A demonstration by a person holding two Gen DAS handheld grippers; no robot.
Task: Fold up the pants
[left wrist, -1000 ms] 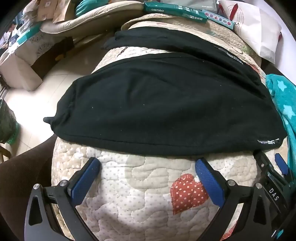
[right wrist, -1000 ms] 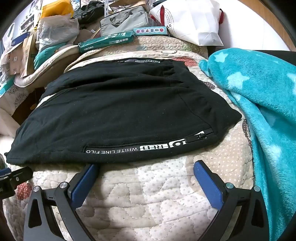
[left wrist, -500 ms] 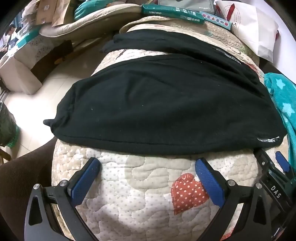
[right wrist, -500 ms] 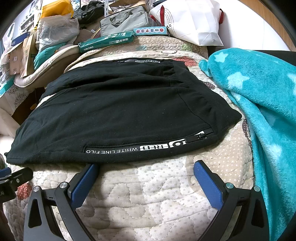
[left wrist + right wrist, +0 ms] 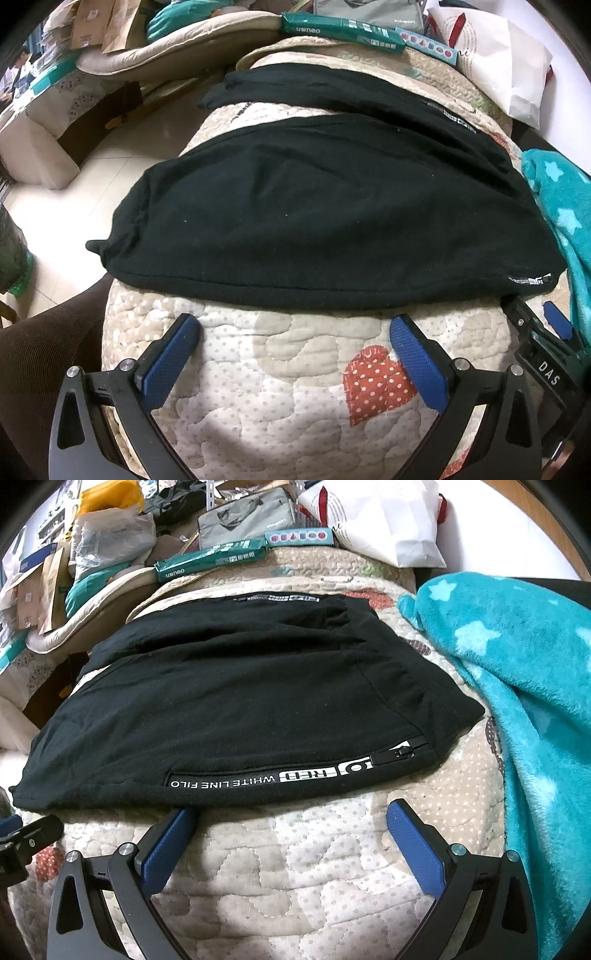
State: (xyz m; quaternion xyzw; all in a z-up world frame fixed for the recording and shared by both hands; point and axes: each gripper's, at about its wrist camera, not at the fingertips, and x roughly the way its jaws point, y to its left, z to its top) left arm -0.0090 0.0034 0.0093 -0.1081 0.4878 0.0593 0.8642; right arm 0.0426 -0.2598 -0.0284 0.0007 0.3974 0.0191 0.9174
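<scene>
Left wrist: L gripper (wide) near pants

The left gripper is held low with its blue-padded fingers spread wide, nothing between them. The right gripper is held likewise, just to its right.

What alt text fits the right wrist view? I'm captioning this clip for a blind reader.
Black pants lie flat on a quilt, white lettering along the near edge. The open right gripper sits just short of that edge, holding nothing. A teal blanket lies to the right, with clutter behind.
</scene>
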